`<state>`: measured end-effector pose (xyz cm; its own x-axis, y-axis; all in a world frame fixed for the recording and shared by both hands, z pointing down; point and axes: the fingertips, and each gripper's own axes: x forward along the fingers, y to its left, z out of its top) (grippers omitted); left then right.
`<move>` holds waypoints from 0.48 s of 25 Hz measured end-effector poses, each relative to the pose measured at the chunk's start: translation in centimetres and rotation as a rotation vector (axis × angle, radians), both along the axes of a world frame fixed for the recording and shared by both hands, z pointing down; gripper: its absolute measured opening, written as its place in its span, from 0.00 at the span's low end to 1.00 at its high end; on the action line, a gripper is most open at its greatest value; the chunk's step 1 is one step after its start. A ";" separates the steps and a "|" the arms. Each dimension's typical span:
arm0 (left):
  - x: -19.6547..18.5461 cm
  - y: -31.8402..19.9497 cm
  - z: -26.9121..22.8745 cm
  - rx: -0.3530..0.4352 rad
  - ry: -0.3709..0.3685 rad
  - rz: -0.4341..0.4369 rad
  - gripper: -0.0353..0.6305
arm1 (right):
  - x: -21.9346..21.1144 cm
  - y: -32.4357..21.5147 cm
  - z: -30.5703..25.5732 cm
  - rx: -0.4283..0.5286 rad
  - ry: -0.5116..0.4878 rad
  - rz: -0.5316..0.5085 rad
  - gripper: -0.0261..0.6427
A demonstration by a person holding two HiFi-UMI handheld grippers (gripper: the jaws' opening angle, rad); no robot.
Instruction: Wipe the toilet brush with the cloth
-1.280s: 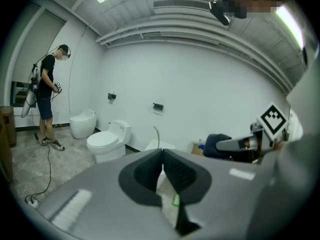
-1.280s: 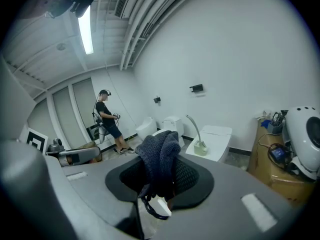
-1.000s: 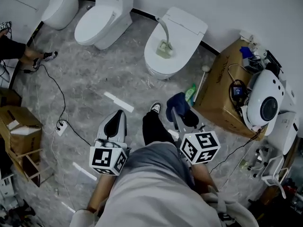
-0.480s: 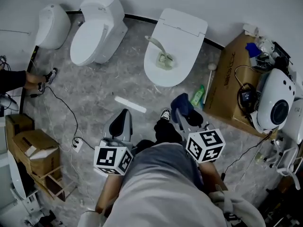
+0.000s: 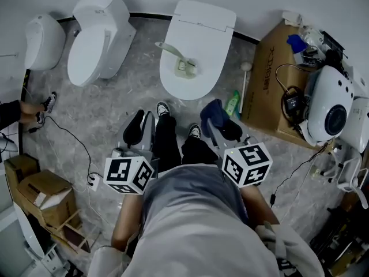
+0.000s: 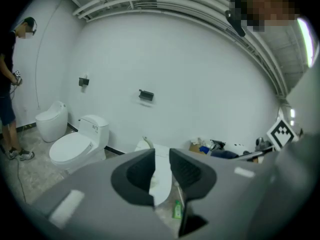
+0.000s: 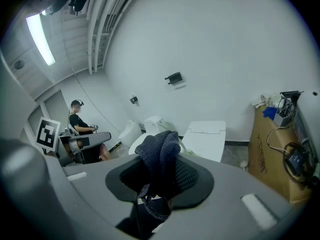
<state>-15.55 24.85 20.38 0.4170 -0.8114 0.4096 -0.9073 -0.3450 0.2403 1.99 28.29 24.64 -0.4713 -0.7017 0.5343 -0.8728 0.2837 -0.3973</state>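
Note:
The toilet brush (image 5: 179,62) lies on the closed white lid of the middle toilet (image 5: 202,33), handle pointing up-left. My right gripper (image 5: 222,124) is shut on a dark blue cloth (image 5: 214,113), just right of the toilet's front rim. In the right gripper view the knitted cloth (image 7: 160,154) bulges up out of the right gripper (image 7: 160,180). My left gripper (image 5: 141,129) hangs over the floor left of my shoes. Its jaws stand a narrow gap apart with nothing between them. Through the left gripper (image 6: 161,171) I see the toilet lid.
Two more white toilets (image 5: 95,39) (image 5: 40,39) stand at the left. A cardboard box (image 5: 271,85) with devices and cables is at the right, a green bottle (image 5: 232,104) beside it. A power strip (image 5: 92,180) and cardboard boxes (image 5: 40,189) lie lower left. Another person (image 6: 7,84) stands far left.
I have stepped toward the middle toilet; both grippers are now closer to its front rim. The cloth stays in the right gripper. The brush has not moved on the lid.

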 end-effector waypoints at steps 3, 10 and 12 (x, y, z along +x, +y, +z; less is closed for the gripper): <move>0.0 -3.5 0.6 0.002 0.009 0.004 0.05 | -0.2 -2.1 -0.5 0.009 -0.056 0.028 0.20; 0.7 -13.1 3.3 -0.055 0.065 0.029 0.05 | 0.1 -8.1 -0.7 -0.006 -0.032 0.087 0.20; 0.9 -15.5 4.3 -0.075 0.071 0.045 0.05 | 0.1 -10.0 -0.7 -0.008 -0.023 0.100 0.20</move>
